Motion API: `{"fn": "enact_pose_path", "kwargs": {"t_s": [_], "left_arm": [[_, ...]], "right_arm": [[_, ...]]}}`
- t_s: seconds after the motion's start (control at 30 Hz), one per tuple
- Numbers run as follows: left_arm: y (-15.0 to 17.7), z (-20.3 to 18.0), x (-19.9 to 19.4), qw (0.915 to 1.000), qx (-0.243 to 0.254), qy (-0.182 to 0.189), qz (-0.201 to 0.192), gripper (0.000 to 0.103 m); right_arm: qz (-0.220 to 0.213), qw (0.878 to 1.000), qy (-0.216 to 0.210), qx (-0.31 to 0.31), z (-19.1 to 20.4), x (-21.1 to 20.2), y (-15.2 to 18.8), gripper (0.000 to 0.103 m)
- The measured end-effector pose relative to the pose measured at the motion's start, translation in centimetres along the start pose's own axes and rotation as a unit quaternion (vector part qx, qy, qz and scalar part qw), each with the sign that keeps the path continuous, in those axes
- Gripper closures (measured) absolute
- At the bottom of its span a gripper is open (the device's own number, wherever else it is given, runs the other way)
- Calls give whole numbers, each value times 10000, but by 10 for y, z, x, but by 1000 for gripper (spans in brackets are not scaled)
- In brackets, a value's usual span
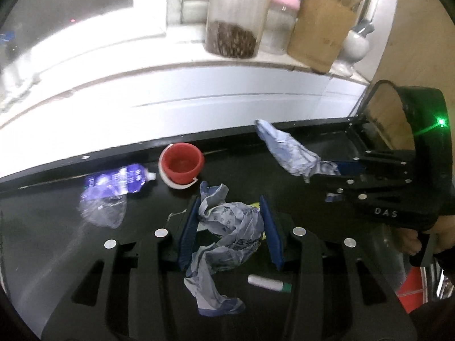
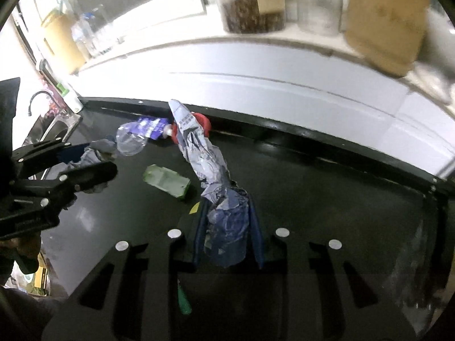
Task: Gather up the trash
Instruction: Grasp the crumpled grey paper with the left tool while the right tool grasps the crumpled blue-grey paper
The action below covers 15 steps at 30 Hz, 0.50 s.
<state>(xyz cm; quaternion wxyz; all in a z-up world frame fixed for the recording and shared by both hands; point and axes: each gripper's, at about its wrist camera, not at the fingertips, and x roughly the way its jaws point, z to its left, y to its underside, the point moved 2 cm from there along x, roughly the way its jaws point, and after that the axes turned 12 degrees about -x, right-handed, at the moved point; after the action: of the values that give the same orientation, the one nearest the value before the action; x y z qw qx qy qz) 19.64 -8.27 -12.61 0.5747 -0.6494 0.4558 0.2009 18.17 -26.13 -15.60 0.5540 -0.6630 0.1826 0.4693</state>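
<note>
Crumpled paper wad (image 1: 227,224) clamped in left gripper (image 1: 231,227); twisted wrapper (image 2: 224,218) pinched by right gripper (image 2: 227,233).

A red bucket (image 1: 182,162) with white handle, a purple-labelled clear bottle (image 1: 109,187), pale-blue printed wrappers (image 1: 227,224).

The counter (image 1: 312,147) is black and glossy, throwing back pale reflections. Near its back edge stands a red bucket (image 1: 182,162) of smooth matt plastic with a white handle. Just beside it lies a clear, crinkled plastic bottle (image 1: 109,193) with a shiny purple label. The 2 crumpled wrappers look like thin printed paper or film, pale blue and creased: one wrapper (image 1: 227,224) between blue rubbery-looking pads (image 1: 188,233), the other wrapper (image 2: 207,167) likewise. Both grippers are matt black plastic with bright metal screw heads (image 1: 160,232). On the white tiled ledge behind stands a matt brown holder (image 1: 318,31) of wood or bamboo
</note>
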Motion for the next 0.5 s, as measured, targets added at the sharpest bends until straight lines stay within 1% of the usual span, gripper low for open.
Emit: {"fn": "enact_pose_path", "kwargs": {"t_s": [0.17,0.37,0.5], "left_arm": [[33,-3,-36,9999,-66,-135,-69,61],[68,-4,-59,9995,-38,-302,-71,61],[79,-3,-69,9991,-19,-413,-97,61]], "right_arm": [[-102,9999,74,5,27,-32,23,75],[-131,9999,66,-69,55,-47,42,75],[-187,9997,100,-110,66,-64,52,75]]}}
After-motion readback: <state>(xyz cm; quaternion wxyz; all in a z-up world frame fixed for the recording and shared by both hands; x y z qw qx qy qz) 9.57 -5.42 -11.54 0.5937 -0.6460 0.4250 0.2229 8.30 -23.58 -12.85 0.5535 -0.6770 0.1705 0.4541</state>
